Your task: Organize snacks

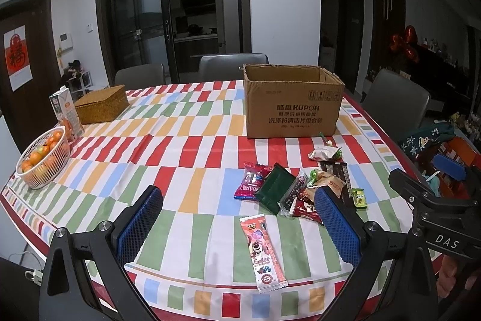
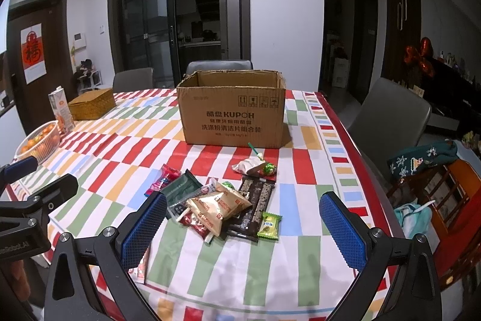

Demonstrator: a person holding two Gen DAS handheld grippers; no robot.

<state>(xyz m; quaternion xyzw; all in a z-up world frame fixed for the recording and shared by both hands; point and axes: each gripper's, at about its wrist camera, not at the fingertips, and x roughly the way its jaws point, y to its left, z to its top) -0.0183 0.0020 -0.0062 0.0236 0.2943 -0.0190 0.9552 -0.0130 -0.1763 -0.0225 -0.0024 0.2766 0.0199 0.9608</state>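
Observation:
An open brown cardboard box (image 1: 293,107) (image 2: 233,113) stands on the striped tablecloth, beyond a pile of snack packets (image 1: 296,191) (image 2: 216,203). A long red snack bar (image 1: 264,251) lies apart, near the front edge, between my left gripper's fingers in view. My left gripper (image 1: 237,224) is open and empty above the table's near side. My right gripper (image 2: 243,227) is open and empty, hovering just in front of the pile. A white wrapper with a green lollipop (image 2: 255,166) lies nearer the box.
A white basket of oranges (image 1: 42,161), a juice carton (image 1: 66,113) and a woven box (image 1: 100,104) sit at the table's left. Grey chairs (image 2: 390,122) surround the table. The right gripper's body (image 1: 433,200) shows at the left wrist view's right edge.

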